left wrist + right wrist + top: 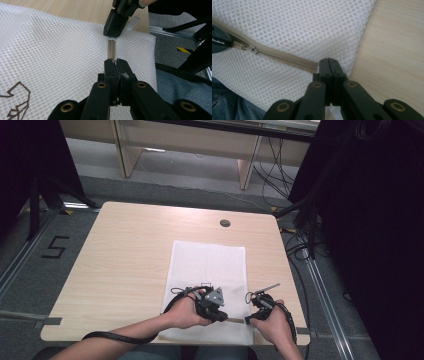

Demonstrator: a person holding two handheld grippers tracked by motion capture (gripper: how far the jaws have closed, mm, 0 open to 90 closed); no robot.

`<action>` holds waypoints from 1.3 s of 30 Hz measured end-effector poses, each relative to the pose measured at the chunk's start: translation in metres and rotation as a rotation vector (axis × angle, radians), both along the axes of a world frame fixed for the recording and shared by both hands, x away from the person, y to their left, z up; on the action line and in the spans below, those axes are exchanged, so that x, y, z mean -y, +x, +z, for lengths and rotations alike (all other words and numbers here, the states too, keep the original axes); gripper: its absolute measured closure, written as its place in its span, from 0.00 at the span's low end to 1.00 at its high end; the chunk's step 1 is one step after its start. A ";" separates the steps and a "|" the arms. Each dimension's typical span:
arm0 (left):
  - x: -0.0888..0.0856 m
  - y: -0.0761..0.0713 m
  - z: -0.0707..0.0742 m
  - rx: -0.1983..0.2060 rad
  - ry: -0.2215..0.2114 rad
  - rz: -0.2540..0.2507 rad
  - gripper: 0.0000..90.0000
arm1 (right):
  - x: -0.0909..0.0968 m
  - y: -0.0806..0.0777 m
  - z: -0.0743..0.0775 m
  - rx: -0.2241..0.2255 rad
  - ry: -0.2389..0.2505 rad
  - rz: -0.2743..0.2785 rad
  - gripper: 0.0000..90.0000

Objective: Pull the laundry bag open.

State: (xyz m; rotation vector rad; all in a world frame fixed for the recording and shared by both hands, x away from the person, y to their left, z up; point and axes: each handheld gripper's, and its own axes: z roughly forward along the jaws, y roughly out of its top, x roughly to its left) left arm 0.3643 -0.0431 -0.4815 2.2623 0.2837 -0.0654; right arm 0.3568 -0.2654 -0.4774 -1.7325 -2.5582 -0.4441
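Note:
A white mesh bag lies flat on the wooden table, its beige zipper running along the near edge. My left gripper is shut on the zipper pull; in the left gripper view its jaws meet on the zipper line. Facing it is my right gripper, which in its own view is shut on the zipper's end at the bag's corner. A short stretch of zipper spans the gap between the two grippers. The right gripper also appears ahead in the left gripper view, and the left gripper at the left edge of the right gripper view.
A round cable hole sits near the table's far edge. Bare wood lies left of the bag and beyond it. Cables run on the floor at the right, and a black stand is at the left. The person's lap is just below the near edge.

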 end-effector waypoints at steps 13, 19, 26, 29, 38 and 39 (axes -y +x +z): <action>-0.005 0.000 0.003 0.001 0.006 -0.002 0.97 | -0.001 -0.001 0.001 0.001 -0.010 -0.011 1.00; -0.007 0.001 0.003 0.013 0.009 -0.012 0.97 | -0.001 -0.001 0.001 0.001 -0.011 -0.012 1.00; -0.011 0.001 0.005 0.011 0.013 -0.013 0.97 | -0.002 -0.001 0.000 0.002 -0.010 -0.012 1.00; -0.012 0.000 0.005 0.000 0.008 -0.004 0.97 | -0.002 -0.001 0.001 0.000 -0.011 -0.014 1.00; -0.015 0.001 0.006 0.001 0.015 -0.009 0.97 | -0.002 -0.001 0.001 0.001 -0.010 -0.015 1.00; -0.015 0.001 0.006 0.000 0.013 -0.010 0.97 | -0.002 -0.001 0.000 0.001 -0.010 -0.013 1.00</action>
